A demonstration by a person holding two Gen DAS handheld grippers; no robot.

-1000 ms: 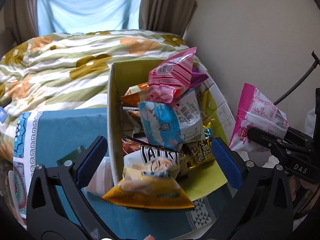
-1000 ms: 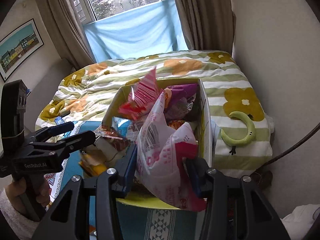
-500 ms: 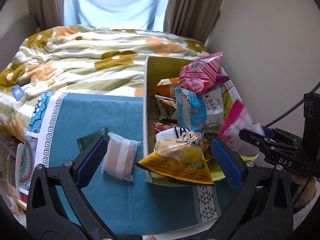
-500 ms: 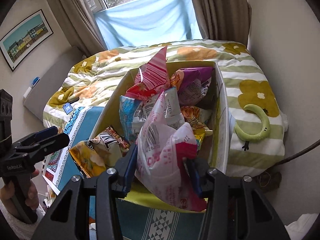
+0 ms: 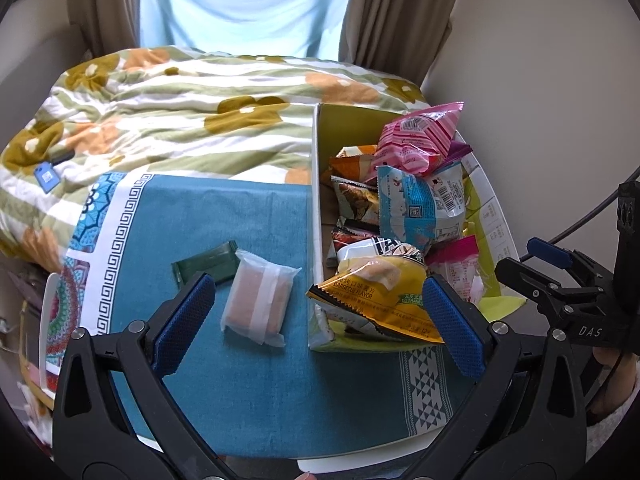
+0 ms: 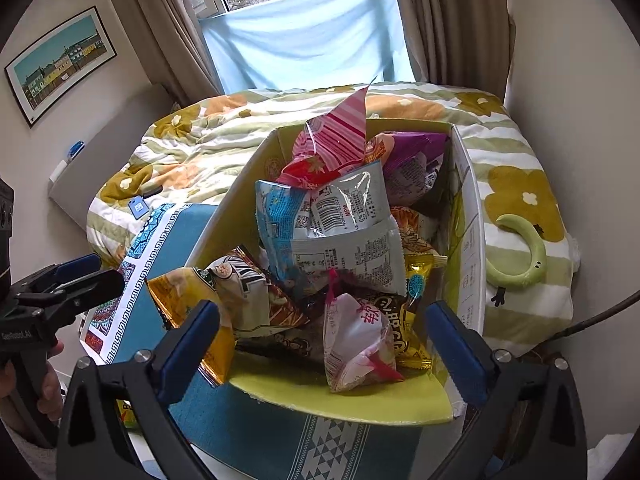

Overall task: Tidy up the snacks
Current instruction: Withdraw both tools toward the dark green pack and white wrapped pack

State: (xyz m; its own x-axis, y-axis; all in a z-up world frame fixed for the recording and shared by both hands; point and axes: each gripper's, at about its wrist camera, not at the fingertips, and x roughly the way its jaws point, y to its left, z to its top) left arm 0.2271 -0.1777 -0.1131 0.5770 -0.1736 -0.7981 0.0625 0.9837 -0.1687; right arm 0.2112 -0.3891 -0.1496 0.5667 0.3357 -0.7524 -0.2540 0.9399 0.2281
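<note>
The pale wrapped cake [image 5: 258, 298] lies loose on the blue cloth [image 5: 224, 224], just left of the box [image 5: 316, 184] and touching or nearly touching the dark green packet [image 5: 204, 266] on its far-left side. Its long axis runs near to far, tilted slightly toward the right at the far end. It sits just beyond the left gripper [image 5: 316, 320], left of the midline between the wide-spread jaws, closer to the left pad; nothing is between them. That gripper is much the nearer one, so the pick looks like its job: a small shift left, then a close across the cake's short width.

The right gripper [image 6: 320, 344] hangs over the near end of the box, its jaws opening wide, with the pink and white bag [image 6: 356, 340] lying free among the other snacks, no pad pressing it. The yellow chip bag [image 5: 380, 300] overhangs the box's near left corner.
</note>
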